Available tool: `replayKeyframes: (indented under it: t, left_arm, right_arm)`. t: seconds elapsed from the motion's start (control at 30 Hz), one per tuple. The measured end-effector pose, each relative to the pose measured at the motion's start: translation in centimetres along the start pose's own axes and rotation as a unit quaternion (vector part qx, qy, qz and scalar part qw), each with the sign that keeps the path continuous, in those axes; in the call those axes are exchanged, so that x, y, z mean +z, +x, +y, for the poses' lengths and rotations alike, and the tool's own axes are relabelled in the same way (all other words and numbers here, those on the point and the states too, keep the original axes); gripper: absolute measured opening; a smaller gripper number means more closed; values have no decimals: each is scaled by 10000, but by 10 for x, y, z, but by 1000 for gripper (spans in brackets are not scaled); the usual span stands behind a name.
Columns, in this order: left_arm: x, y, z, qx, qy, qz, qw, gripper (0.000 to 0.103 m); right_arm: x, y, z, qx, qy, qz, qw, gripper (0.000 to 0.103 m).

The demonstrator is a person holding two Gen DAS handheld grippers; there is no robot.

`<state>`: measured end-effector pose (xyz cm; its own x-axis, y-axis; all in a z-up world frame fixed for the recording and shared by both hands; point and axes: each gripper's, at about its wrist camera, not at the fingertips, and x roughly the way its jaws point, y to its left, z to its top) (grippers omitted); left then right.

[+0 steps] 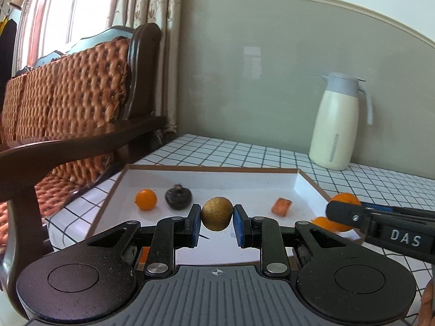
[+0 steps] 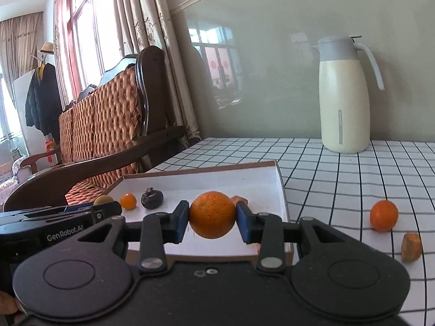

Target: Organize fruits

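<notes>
The left gripper (image 1: 217, 218) clamps a round brown fruit (image 1: 216, 213) above the tray's (image 1: 304, 183) near edge; the right gripper (image 2: 212, 219) clamps an orange (image 2: 212, 214) there. Neither fruit shows a long axis. A jug (image 2: 344, 103) stands behind.

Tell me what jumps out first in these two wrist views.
Each gripper holds a fruit over the white tray: the left gripper is shut on a round brown fruit, the right gripper on a big orange. In the tray lie a small orange fruit, a dark fruit and an orange chunk. A cream jug stands at the wall.
</notes>
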<state>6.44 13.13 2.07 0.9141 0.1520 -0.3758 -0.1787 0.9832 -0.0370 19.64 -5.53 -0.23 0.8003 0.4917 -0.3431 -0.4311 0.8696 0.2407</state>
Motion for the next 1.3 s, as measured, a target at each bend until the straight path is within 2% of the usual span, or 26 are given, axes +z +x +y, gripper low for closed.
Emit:
replayKeyframes:
  t: [0.4,0.83,1.07,1.1,1.17,1.2,1.23,1.27,1.3]
  left_arm:
    - [9,20,16,178,-185,72,9996,26]
    - [11,43,33,516,-445,140,9976,26]
    - [11,51,38,602,-539,213,9965,26]
    - [11,53,38,632,-545,243,9962,26]
    - [10,58,39,716,-558,308,9954,26]
    - [10,61,39,744,-562,382,9949,29]
    - [10,64,40,751,-593,472,9943,39]
    - [10,67,41,773,-661,562,9932,84]
    - [11,66,41,865,-721,552,9921,102]
  right_arm:
    - [14,25,1,40,-159,4,9999,29]
    - [19,46,-13,-131,63,-28,9999,29]
    - [16,56,-9,-284,-16,115,9995,31]
    - [15,58,-9,-421,-47,126,9990,35]
    - [14,58,-8,-707,-79,87,9974,63]
    - [14,56,-8,-747,-41,-10,9972,80]
    - [15,50,-10,-728,26,-175,9972,79]
    - [17,45,-10,-680,54,-291,9972,80]
    - [19,40,-9,-607,58,-420,9973,82]
